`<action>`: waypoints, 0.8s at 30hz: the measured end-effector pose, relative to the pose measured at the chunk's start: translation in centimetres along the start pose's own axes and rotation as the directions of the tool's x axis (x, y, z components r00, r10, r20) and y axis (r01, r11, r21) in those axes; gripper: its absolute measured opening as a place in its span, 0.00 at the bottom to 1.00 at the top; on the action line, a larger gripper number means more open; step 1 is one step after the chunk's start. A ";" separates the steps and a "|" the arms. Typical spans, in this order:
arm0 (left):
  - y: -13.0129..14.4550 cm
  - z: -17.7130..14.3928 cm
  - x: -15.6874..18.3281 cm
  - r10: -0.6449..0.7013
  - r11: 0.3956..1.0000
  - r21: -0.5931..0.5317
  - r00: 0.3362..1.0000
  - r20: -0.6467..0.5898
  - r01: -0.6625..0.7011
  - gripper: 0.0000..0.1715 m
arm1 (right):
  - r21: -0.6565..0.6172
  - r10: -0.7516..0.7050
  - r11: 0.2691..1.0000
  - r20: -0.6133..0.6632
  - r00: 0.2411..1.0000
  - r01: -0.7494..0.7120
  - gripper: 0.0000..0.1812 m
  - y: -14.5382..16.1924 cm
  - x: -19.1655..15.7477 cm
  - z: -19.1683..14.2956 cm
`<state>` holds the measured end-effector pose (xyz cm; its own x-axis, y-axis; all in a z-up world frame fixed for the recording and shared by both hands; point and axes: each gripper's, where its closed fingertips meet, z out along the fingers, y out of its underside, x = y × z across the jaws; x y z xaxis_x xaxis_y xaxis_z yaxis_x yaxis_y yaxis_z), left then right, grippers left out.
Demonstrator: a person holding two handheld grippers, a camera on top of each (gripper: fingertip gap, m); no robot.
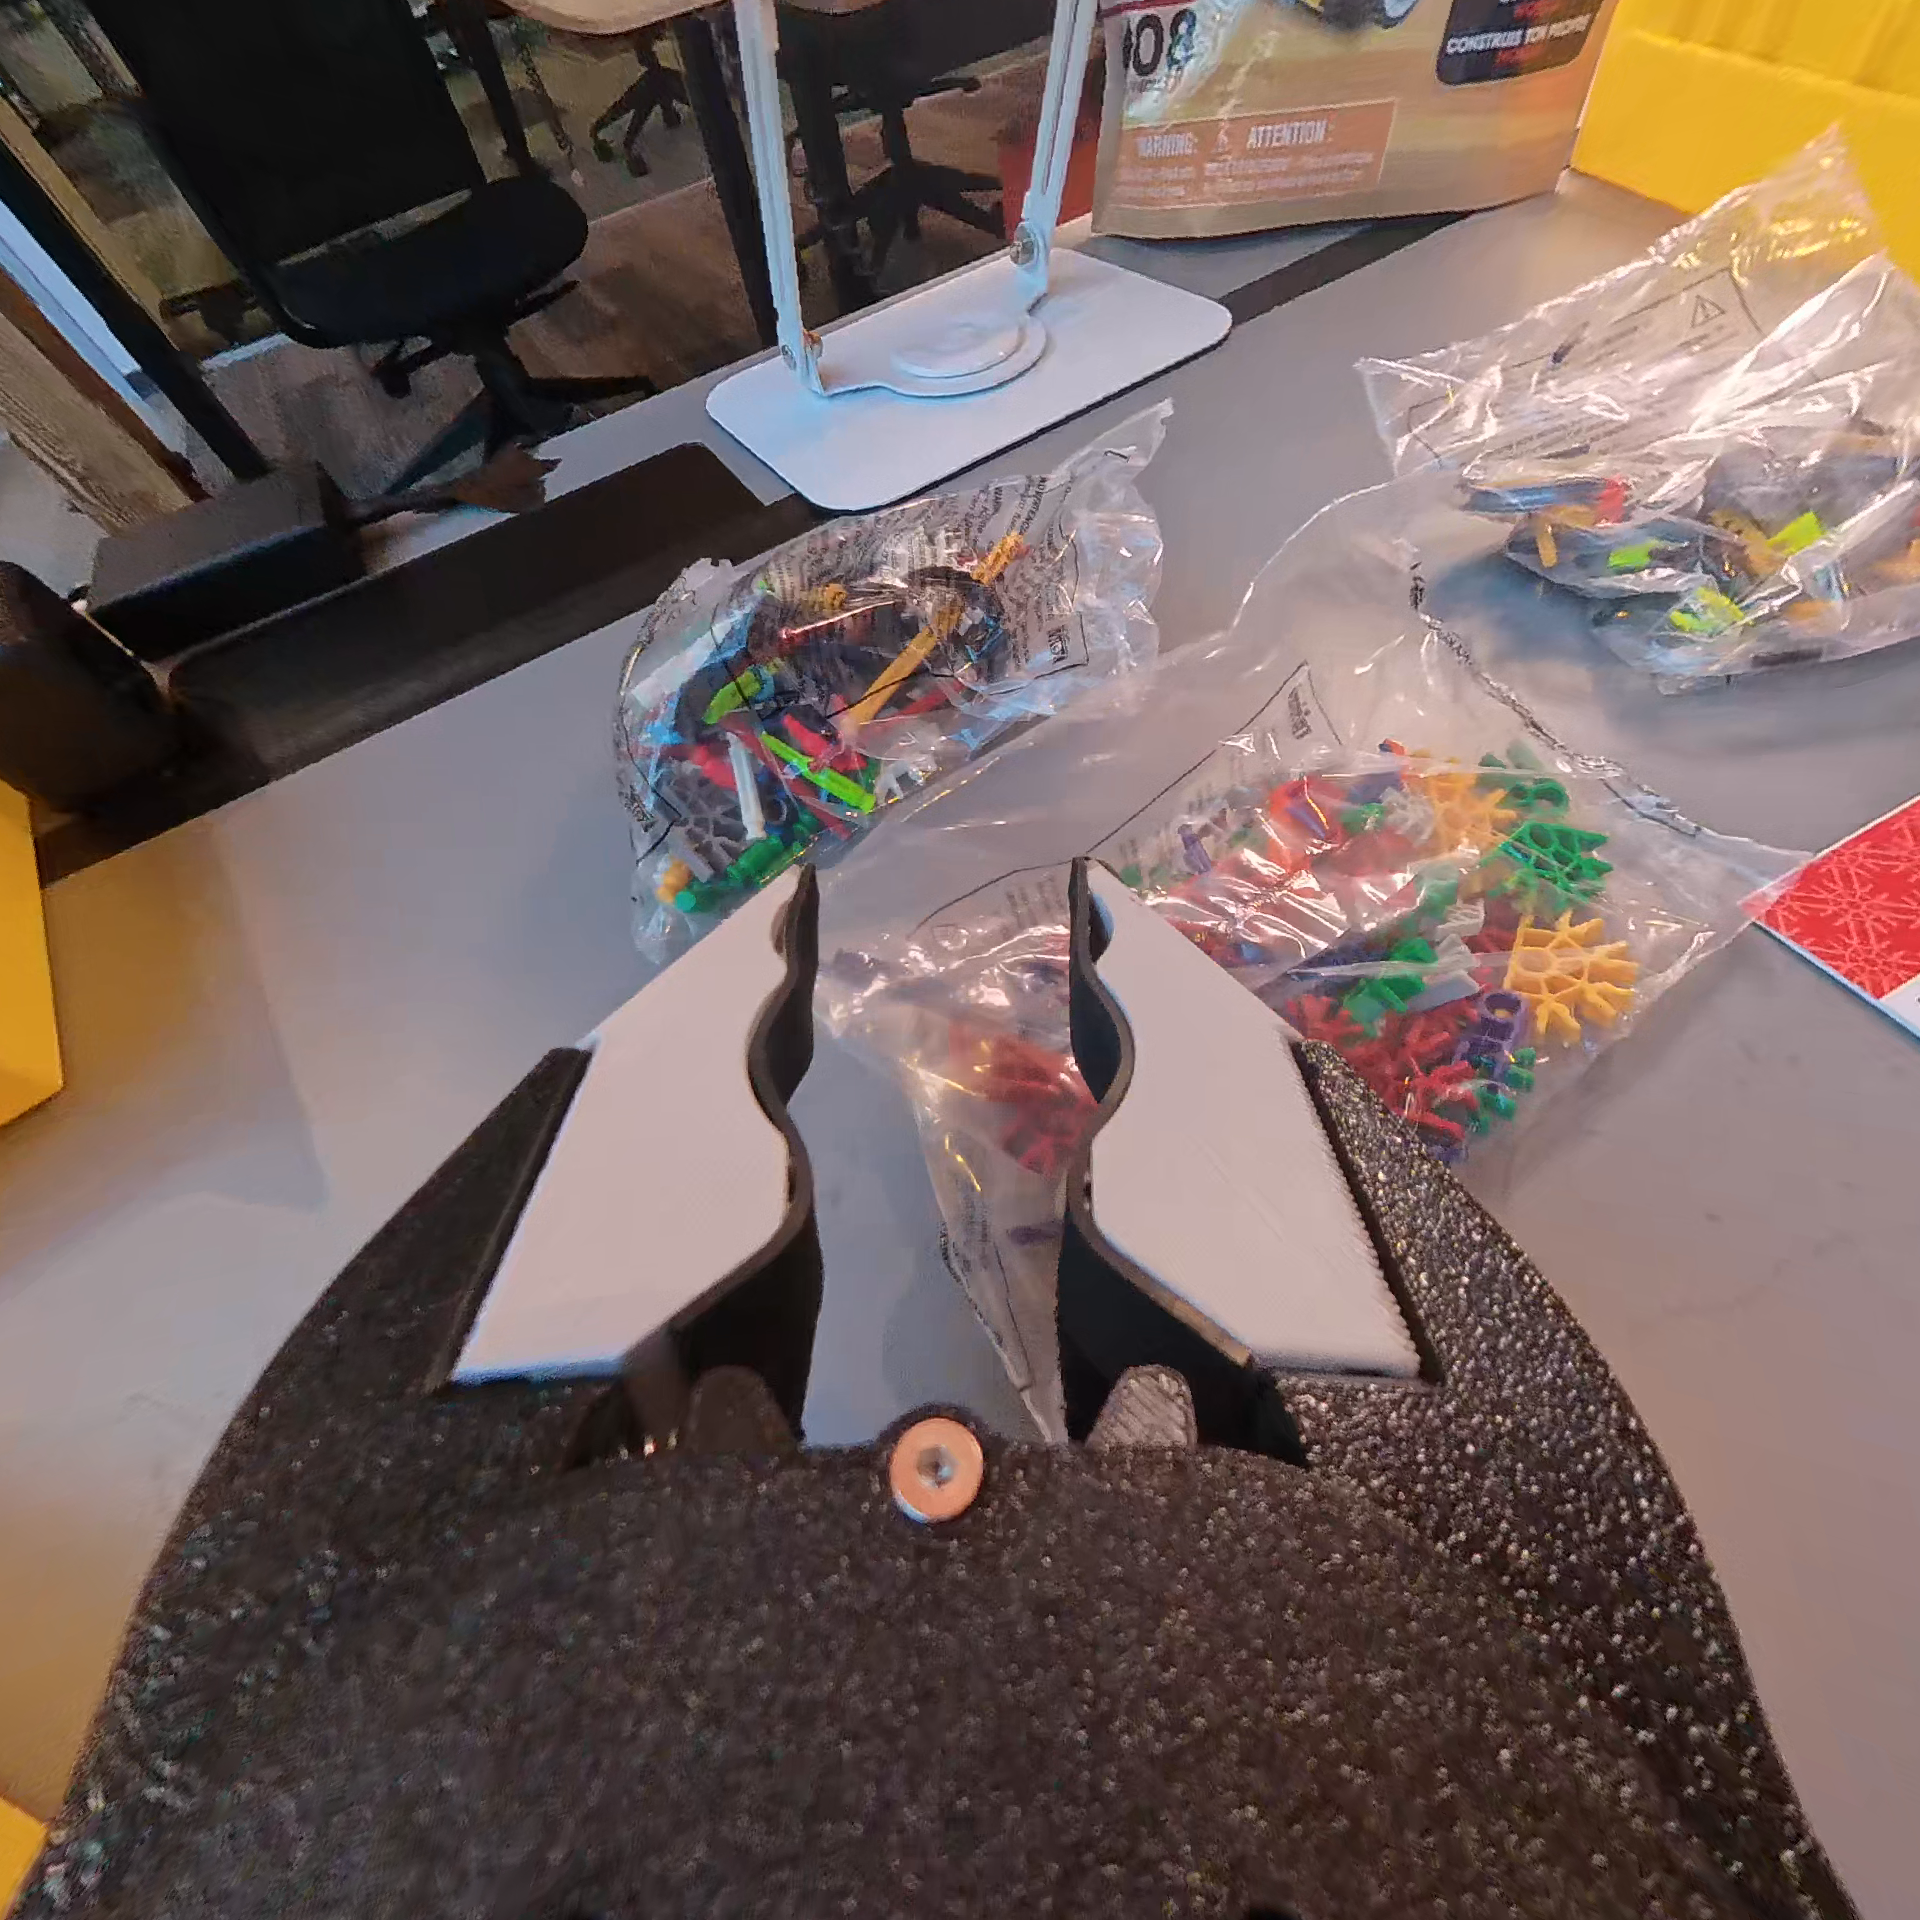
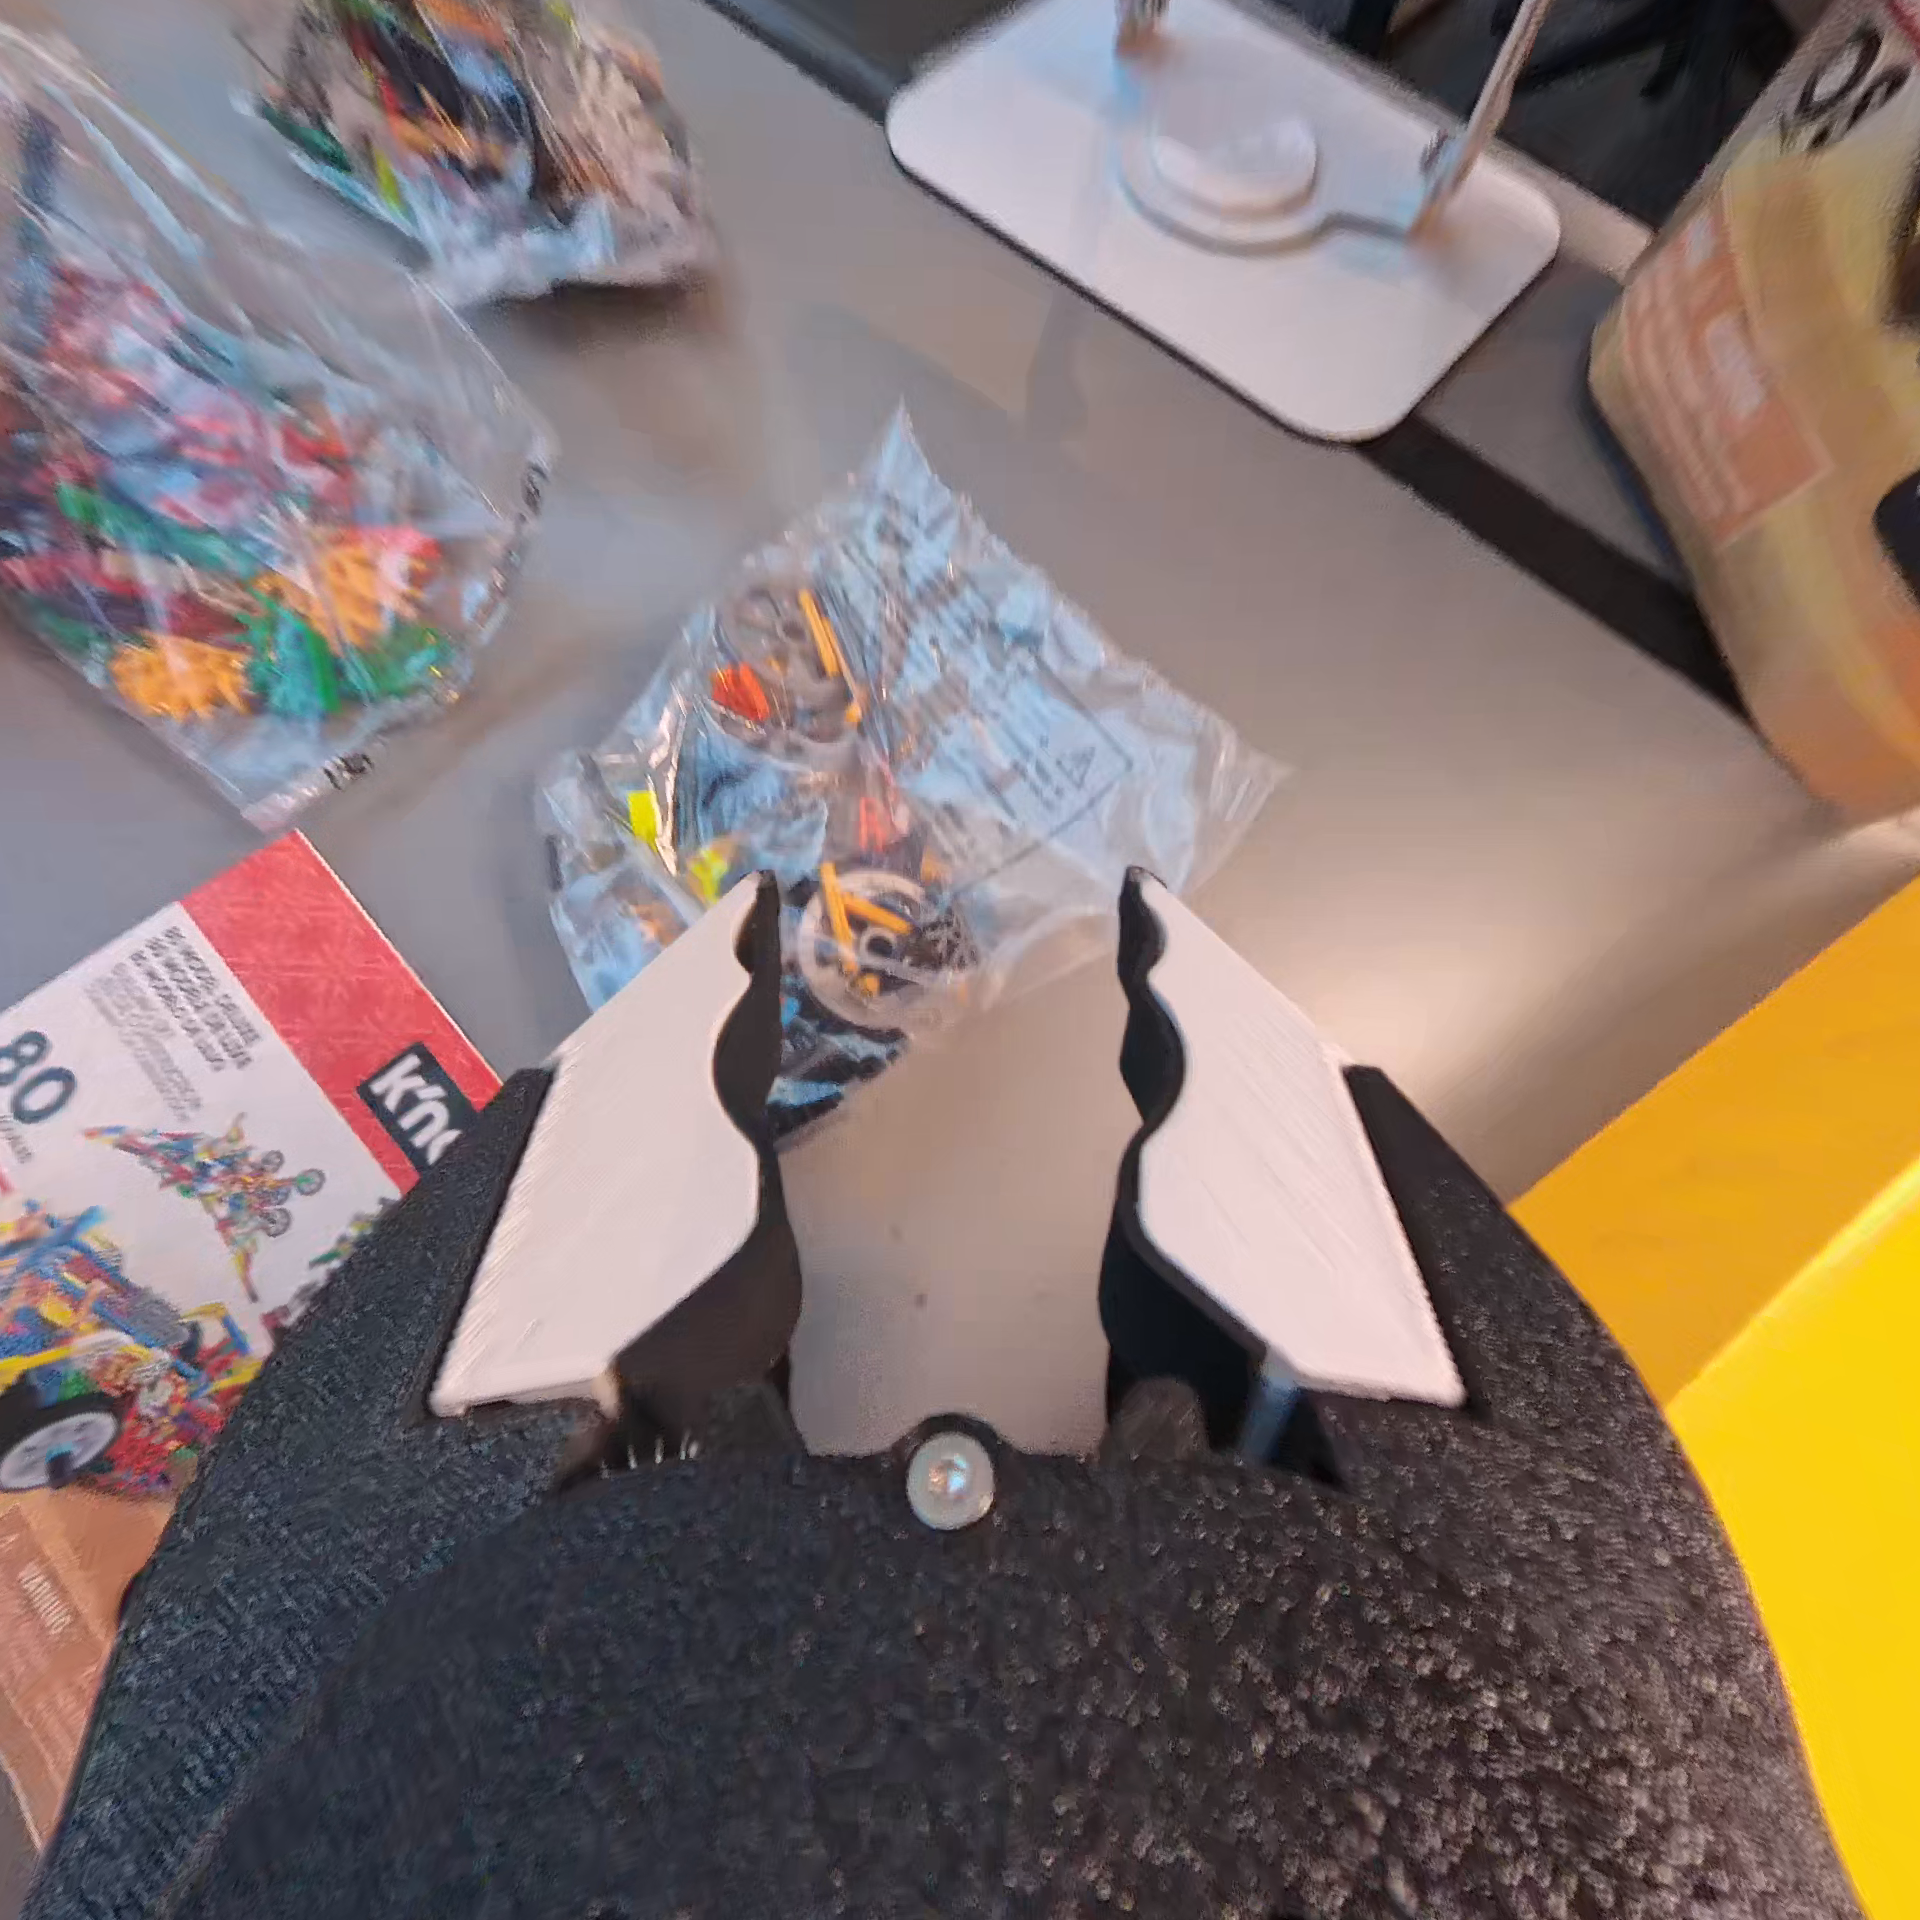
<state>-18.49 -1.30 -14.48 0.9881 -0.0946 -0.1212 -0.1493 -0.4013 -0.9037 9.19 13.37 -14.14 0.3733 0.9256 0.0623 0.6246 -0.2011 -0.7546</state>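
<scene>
My left gripper [image 1: 943, 883] is open just above the grey table [image 1: 364, 1039]. The near end of a clear bag of coloured star-shaped connectors [image 1: 1403, 914] lies between its fingers, and the rest spreads to the right. That bag also shows in the right wrist view [image 2: 208, 499]. My right gripper [image 2: 951, 883] is open and empty. It hovers at the near edge of a clear bag of small dark, yellow and orange parts [image 2: 883, 748], which shows far right in the left wrist view [image 1: 1714, 499]. A third bag of rods [image 1: 883, 707] lies beyond the left gripper.
A white lamp base [image 1: 966, 384] stands at the table's far edge beside a tan cardboard box [image 1: 1351, 104]. A yellow box [image 2: 1714, 1247] is at the right. A red-and-white booklet [image 2: 208, 1143] lies under the right gripper's left side. Office chairs stand beyond the table. About 30 cm separates my left fingertips from my right.
</scene>
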 end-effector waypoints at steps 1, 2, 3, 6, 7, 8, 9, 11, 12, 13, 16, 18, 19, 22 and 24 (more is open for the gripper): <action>0.0 0.1 -0.1 -0.029 1.000 0.004 1.000 -0.010 0.029 0.27 | -0.023 0.032 0.999 -0.027 0.999 -0.032 0.41 1.2 0.2 0.6; 0.0 0.2 -0.1 -0.056 0.998 0.006 0.998 -0.020 0.056 0.27 | -0.019 0.075 0.997 -0.038 0.997 -0.075 0.43 1.9 0.4 1.2; 0.0 0.3 -0.2 -0.077 0.997 0.009 0.997 -0.027 0.077 0.27 | 0.005 0.131 0.991 -0.014 0.991 -0.130 0.42 2.2 0.2 1.8; 0.0 0.2 -0.4 -0.121 0.992 0.023 0.992 -0.043 0.122 0.26 | 0.105 0.232 0.963 0.152 0.961 -0.249 0.01 1.2 -0.9 2.7; 0.0 0.0 -0.4 -0.137 0.990 0.027 0.990 -0.047 0.138 0.26 | 0.174 0.234 0.945 0.235 0.943 -0.278 0.00 -0.2 -1.7 2.0; 0.0 -0.2 -0.6 -0.151 0.988 0.034 0.987 -0.050 0.153 0.25 | 0.238 0.200 0.932 0.294 0.935 -0.274 0.00 -1.6 -2.5 0.7; 0.0 -0.4 -0.7 -0.166 0.985 0.039 0.985 -0.055 0.168 0.25 | 0.284 0.130 0.934 0.297 0.946 -0.217 0.00 -2.7 -3.1 -0.7; -0.1 -0.5 -0.8 -0.195 0.979 0.046 0.978 -0.072 0.199 0.24 | 0.334 -0.001 0.939 0.231 0.973 -0.078 0.00 -4.3 -3.7 -3.6; -0.1 -0.5 -0.7 -0.208 0.976 0.044 0.975 -0.081 0.212 0.24 | 0.351 -0.015 0.934 0.220 0.975 -0.065 0.00 -5.0 -3.7 -5.2; 0.0 -0.4 -0.7 -0.217 0.974 0.041 0.972 -0.089 0.222 0.24 | 0.371 -0.016 0.927 0.206 0.978 -0.063 0.00 -5.8 -3.2 -6.9; 0.0 -0.3 -0.4 -0.219 0.974 0.032 0.970 -0.102 0.224 0.25 | 0.396 0.029 0.915 0.132 0.991 -0.080 0.00 -6.9 0.5 -11.3; 0.0 -0.3 -0.2 -0.213 0.976 0.030 0.971 -0.107 0.217 0.25 | 0.394 0.086 0.913 0.062 0.994 -0.104 0.00 -6.8 4.0 -13.3; 0.1 -0.3 -0.1 -0.212 0.976 0.027 0.971 -0.109 0.216 0.25 | 0.384 0.125 0.914 0.037 0.991 -0.130 0.00 -6.5 5.8 -14.0; 0.1 -0.3 0.0 -0.208 0.977 0.017 0.972 -0.109 0.211 0.26 | 0.372 0.248 0.909 -0.120 0.961 -0.188 0.00 -4.5 12.4 -14.8; 0.3 -0.3 0.0 -0.215 0.976 0.003 0.970 -0.113 0.216 0.27 | 0.373 0.340 0.894 -0.204 0.918 -0.249 0.00 -2.5 16.1 -14.9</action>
<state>-18.51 -1.69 -14.66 0.9865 -0.1086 0.1229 0.0682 -0.4097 -0.9097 23.87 24.00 -1.50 0.6950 0.7159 -0.0666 0.2099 -0.2907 -0.9335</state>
